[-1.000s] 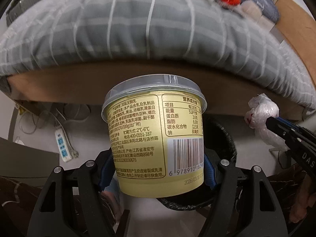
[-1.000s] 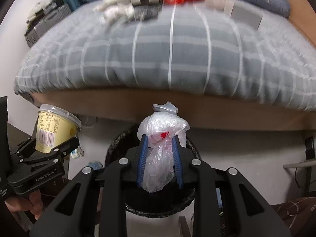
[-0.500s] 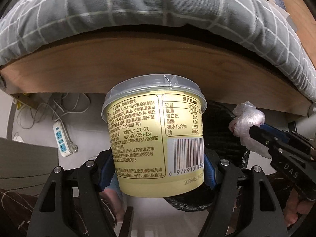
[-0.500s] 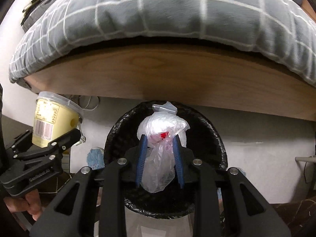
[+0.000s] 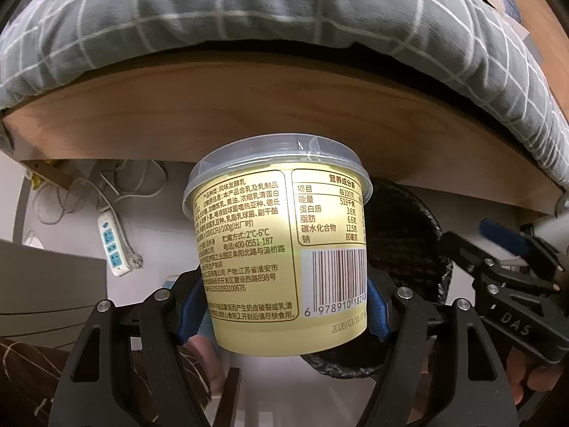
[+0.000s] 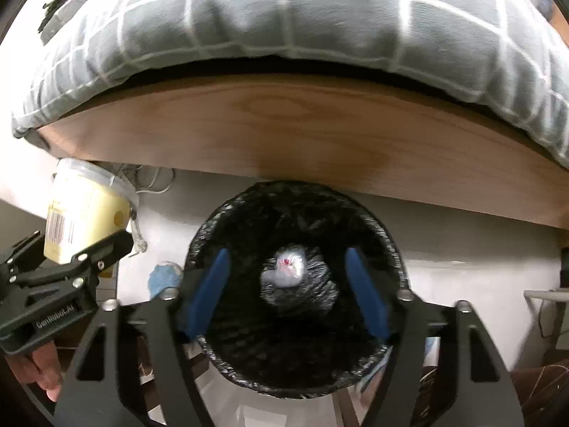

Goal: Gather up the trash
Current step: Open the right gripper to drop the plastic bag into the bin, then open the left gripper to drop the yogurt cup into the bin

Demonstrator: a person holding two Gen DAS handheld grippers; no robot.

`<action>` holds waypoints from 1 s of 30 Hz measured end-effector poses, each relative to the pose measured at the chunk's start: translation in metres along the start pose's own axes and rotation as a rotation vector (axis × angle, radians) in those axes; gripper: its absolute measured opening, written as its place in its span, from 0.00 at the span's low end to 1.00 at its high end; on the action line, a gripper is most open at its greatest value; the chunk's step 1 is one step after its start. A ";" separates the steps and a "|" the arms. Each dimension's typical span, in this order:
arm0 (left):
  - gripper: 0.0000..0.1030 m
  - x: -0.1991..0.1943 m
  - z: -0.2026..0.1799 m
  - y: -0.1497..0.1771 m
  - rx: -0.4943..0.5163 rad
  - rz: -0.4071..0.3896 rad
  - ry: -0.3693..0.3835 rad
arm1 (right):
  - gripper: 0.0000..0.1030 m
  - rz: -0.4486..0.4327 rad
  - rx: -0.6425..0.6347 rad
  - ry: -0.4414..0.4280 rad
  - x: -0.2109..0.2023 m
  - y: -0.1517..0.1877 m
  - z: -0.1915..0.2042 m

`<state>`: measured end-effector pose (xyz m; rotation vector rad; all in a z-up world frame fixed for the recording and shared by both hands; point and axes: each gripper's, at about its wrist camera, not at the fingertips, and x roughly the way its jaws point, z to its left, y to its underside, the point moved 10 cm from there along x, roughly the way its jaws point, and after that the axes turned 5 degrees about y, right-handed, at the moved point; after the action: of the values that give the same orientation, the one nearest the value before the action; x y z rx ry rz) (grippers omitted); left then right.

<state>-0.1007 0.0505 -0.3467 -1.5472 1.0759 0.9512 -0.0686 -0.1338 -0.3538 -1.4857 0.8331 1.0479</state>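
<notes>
Yogurt tub (image 5: 281, 249) is glossy yellow plastic with a clear plastic lid. Bin liner (image 6: 249, 341) is crinkly shiny black plastic, bed frame (image 6: 302, 128) smooth matt wood, duvet (image 6: 284, 14) soft grey checked cloth.

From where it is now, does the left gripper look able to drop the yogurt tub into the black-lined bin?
Probably not yet. The left gripper holds the yogurt tub beside the bin, not over its mouth. The right gripper, just opened and empty, hangs over the mouth.
</notes>
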 end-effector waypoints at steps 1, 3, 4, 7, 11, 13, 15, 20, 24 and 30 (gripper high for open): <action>0.68 0.001 -0.002 0.000 0.000 0.004 0.006 | 0.83 -0.017 0.007 0.017 -0.004 -0.003 -0.006; 0.68 0.003 -0.006 0.000 0.007 0.002 0.004 | 0.89 -0.036 0.017 0.047 -0.009 -0.004 -0.017; 0.68 0.003 -0.011 -0.001 0.008 0.004 0.015 | 0.90 -0.038 0.022 0.055 -0.011 -0.005 -0.021; 0.68 0.004 -0.025 -0.003 0.035 -0.002 0.032 | 0.91 -0.056 0.040 0.062 -0.019 -0.006 -0.035; 0.68 0.006 -0.043 -0.002 0.064 -0.001 0.049 | 0.93 -0.076 0.042 0.098 -0.028 -0.003 -0.053; 0.68 0.005 -0.054 -0.001 0.078 0.001 0.059 | 0.93 -0.080 0.053 0.107 -0.032 -0.001 -0.061; 0.68 0.004 -0.064 0.000 0.098 -0.002 0.070 | 0.93 -0.085 0.058 0.121 -0.034 0.000 -0.069; 0.68 0.001 -0.094 0.002 0.145 0.000 0.081 | 0.93 -0.092 0.094 0.158 -0.038 0.005 -0.094; 0.77 0.003 -0.110 0.004 0.181 0.000 0.075 | 0.93 -0.098 0.119 0.173 -0.044 0.007 -0.108; 0.93 0.000 -0.122 0.001 0.210 -0.027 0.038 | 0.93 -0.108 0.145 0.179 -0.053 0.010 -0.124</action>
<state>-0.0944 -0.0684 -0.3223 -1.4087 1.1410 0.7670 -0.0757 -0.2591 -0.3044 -1.4982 0.9239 0.7671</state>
